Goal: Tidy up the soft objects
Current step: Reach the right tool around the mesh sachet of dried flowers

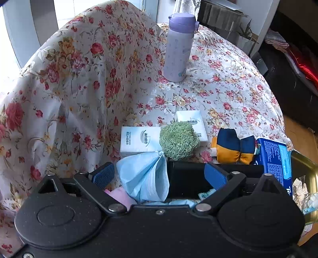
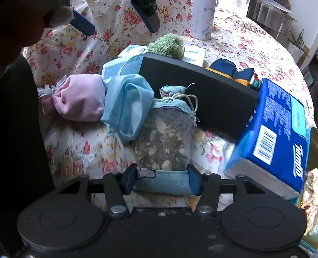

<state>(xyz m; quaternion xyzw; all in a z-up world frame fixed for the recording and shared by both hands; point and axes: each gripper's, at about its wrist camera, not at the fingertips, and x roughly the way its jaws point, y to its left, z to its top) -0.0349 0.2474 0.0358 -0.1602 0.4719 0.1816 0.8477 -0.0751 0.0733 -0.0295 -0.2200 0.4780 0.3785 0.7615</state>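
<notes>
My right gripper (image 2: 162,181) is shut on the bottom hem of a herb sachet (image 2: 166,139), a mesh bag with a blue cloth top tied with string, lying against a black box wall (image 2: 198,93). A light blue face mask (image 2: 127,107) and a pink pouch (image 2: 81,100) lie left of it. My left gripper (image 1: 159,175) is open above the mask (image 1: 147,178), touching nothing; its fingers (image 2: 151,17) show at the top of the right wrist view. A green scrubber ball (image 1: 178,141) and a navy-and-yellow cloth (image 1: 232,146) lie beyond the box.
Two white tissue packs (image 1: 139,140) sit by the scrubber. A blue tissue pack (image 2: 278,137) leans at the right. A lilac bottle (image 1: 178,47) stands far back on the floral tablecloth (image 1: 228,89). A draped chair back (image 1: 79,79) rises at left.
</notes>
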